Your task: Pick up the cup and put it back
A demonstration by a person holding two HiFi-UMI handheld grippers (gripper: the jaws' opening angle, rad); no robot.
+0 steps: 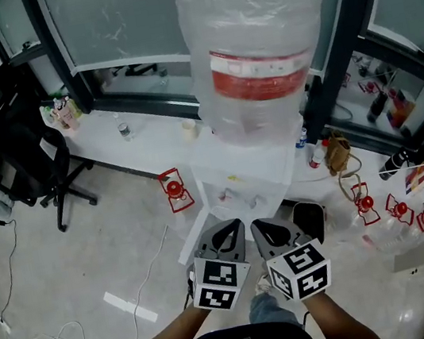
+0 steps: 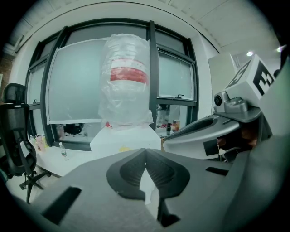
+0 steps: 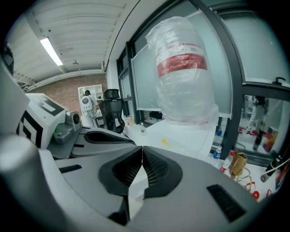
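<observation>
Jaws of the left gripper [image 2: 145, 150] stand pressed together at the tips, with nothing between them. The right gripper [image 3: 142, 148] is in the same state, closed tip to tip and empty. The two are held side by side, nearly touching, with the right one just to the right of the left, and both point forward at a white water dispenser [image 1: 237, 167]. The dispenser stands straight ahead of both grippers. A large upturned bottle [image 1: 254, 37] wrapped in clear plastic, with a red band, sits on top of it.

What looks like the cup [image 1: 189, 129], small and pale, stands ahead of the left gripper and slightly to its left. It is well apart from both grippers, on a white ledge [image 1: 151, 144] under the window, just left of the big bottle. Farther left along that ledge stands a small water bottle [image 1: 123, 128]. A black office chair [image 1: 19, 148] is far off to the left gripper's left.
</observation>
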